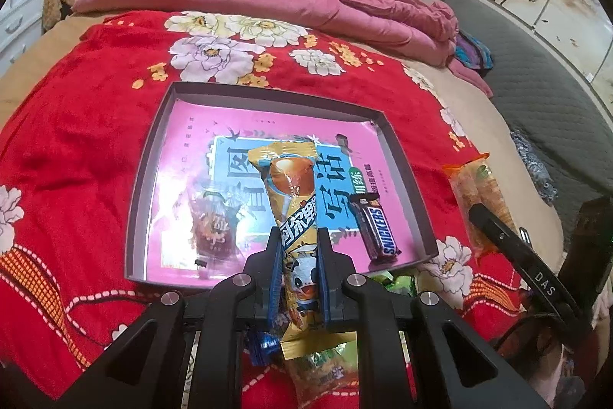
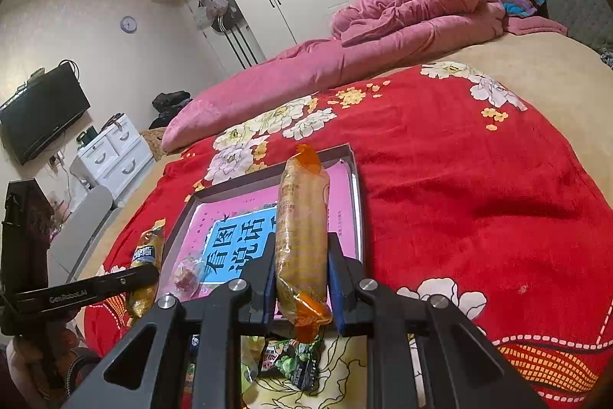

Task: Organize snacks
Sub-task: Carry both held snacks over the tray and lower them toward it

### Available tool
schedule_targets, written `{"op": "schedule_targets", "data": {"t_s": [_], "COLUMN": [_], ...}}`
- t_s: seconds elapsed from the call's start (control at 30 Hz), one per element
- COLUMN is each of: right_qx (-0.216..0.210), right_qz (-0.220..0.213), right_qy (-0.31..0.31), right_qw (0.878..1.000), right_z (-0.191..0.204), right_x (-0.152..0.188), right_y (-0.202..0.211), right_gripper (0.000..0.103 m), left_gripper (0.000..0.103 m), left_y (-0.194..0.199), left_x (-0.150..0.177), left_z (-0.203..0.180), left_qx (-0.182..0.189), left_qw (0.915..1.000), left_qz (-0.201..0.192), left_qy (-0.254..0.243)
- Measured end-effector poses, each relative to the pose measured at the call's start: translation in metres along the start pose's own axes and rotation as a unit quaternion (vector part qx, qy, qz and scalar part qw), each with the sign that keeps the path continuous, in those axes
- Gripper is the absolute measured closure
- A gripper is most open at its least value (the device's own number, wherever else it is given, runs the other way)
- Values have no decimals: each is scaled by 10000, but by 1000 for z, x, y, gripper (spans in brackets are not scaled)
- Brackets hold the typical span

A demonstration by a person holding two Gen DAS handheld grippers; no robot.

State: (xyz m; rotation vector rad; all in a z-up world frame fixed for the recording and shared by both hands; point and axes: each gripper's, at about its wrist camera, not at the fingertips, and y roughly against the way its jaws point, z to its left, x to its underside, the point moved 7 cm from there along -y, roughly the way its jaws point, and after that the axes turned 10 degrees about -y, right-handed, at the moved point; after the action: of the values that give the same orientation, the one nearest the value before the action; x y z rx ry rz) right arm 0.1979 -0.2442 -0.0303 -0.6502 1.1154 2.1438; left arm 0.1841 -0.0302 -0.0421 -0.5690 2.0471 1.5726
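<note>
Left wrist view: my left tongs are clamped on the yellow snack pack, which stands lengthwise between the fingers, its top end reaching out over the tray. In the tray, on the pink book cover: a Snickers bar right of the pack, a clear candy bag left of it. The right tongs' finger shows at right, touching the orange cracker pack, beside the tray above the red blanket.

Right wrist view: right tongs are closed on the orange cracker pack, upright between the fingers, in front of the tray's right part. Left tongs come in from the left, holding the yellow snack pack just beside the tray's left edge. Green snack packets lie on the blanket below my tongs.
</note>
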Motion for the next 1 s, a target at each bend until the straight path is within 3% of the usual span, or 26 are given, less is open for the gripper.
{"op": "schedule_targets", "data": {"t_s": [0.67,1.0], "right_qx": [5,51], "right_qz": [151,352], "right_qy": [59,38], "right_qw": [9999,9994], "right_z": [7,1], "right_x": [-20,-14], "right_y": [-50,-66], "right_gripper": [80,80], "left_gripper": [87,87], "left_y": [-38,-60], "left_x": [-19,-17], "left_z": [-1,-4], "left_qx": [-104,-119], "left_qw": [9999,9995], "left_qz": [99,283], "left_qy": [19,-4]}}
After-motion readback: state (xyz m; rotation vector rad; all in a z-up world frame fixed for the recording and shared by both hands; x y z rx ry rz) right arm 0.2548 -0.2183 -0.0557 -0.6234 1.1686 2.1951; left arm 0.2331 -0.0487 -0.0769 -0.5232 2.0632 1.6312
